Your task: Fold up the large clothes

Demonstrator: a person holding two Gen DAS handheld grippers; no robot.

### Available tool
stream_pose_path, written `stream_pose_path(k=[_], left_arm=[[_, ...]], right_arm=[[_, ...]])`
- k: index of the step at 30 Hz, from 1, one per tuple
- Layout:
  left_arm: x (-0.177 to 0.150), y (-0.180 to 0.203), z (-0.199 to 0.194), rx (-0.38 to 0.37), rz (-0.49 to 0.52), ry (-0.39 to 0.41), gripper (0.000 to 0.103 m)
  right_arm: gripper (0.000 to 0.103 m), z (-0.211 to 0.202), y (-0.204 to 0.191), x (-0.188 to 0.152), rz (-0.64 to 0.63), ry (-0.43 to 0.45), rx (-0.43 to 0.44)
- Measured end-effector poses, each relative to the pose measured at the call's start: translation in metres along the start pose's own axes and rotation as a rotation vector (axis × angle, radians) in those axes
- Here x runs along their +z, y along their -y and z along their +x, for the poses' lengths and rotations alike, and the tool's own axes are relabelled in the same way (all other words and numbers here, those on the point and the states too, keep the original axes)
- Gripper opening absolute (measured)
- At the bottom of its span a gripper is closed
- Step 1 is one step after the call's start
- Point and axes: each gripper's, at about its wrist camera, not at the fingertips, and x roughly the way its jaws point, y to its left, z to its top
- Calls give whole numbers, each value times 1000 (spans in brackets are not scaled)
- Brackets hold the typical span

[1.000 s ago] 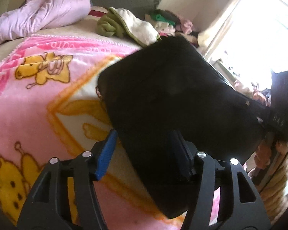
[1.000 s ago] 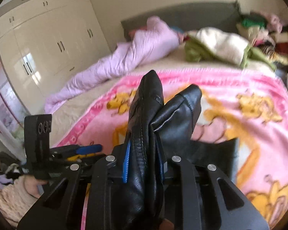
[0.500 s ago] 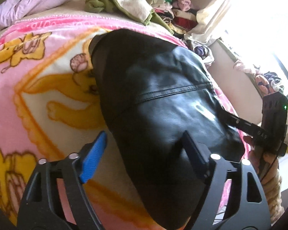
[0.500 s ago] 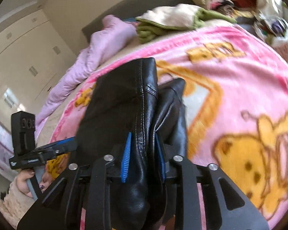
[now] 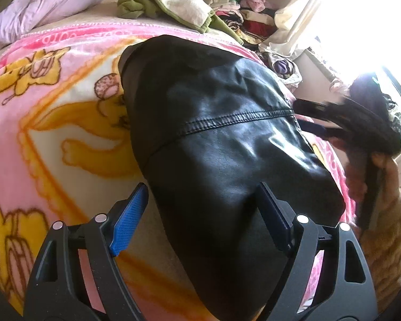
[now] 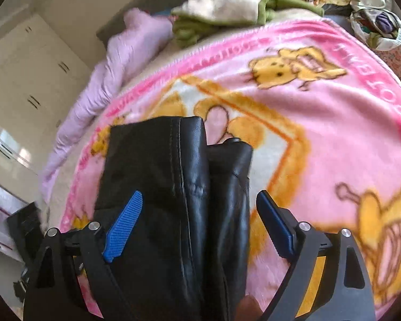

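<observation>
1. The black leather garment (image 5: 227,139) lies folded on the pink blanket (image 5: 53,123).
2. The left gripper (image 5: 200,200) stands wide over the garment's near end, with pads off it.
3. The right gripper (image 6: 199,206) has just been opening; the garment sits between its spread jaws, not pinched.

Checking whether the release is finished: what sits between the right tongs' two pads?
The black leather garment lies between the open pads of the right tongs, which have just been opening; neither pad presses it, seen in the right wrist view.
</observation>
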Motion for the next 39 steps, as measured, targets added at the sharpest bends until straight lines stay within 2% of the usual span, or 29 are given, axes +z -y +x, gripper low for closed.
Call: stream_pose_path(k=[1,3,4,6,9,12,17,20,21,23,25,28,34,37,38,39], left_arm=[[0,1,0,1,1,0,75],[-1,2,0,12,3,-4,75],[-1,1,0,13,3,-4,75],[0,1,-1,-5,3,2,81],[-1,4,5,-12,18,-17,82],[-5,6,11,-24,23,-28,85],[-6,8,15,-23,29,-33,86],[-6,9,13,-15,35,-29,87],[-6,9,12,-11,36,-27,87],[-5,8,10,-4,35,-22,86],[-5,9,9,-2,36,-19,86],[-6,10,6,0,38,-16,86],[-12,14,3,-20,39,-26,87],[-18,16,2,-32,32,-36,92],[-20,16,3,-41,25,-43,93],[-22,16,4,-49,20,-49,93]], right_arm=[[43,4,-4,1,-13,3,2],[21,-3,-13,2,-38,54,41],[19,-9,-15,1,-39,82,56],[19,-17,-14,0,-53,126,47],[19,-13,-1,-9,-49,120,-3],[19,-14,19,-22,7,137,2],[24,-7,24,-36,25,157,-32],[35,-10,21,-37,38,163,-43],[43,-11,20,-37,34,156,-52],[46,-13,18,-40,26,140,-54],[64,-17,17,-46,29,128,-61],[69,-28,19,-60,59,120,-22],[71,-51,14,-94,79,98,46],[72,-58,8,-108,62,97,43],[69,-60,6,-112,58,103,40],[53,-62,6,-115,55,107,39]])
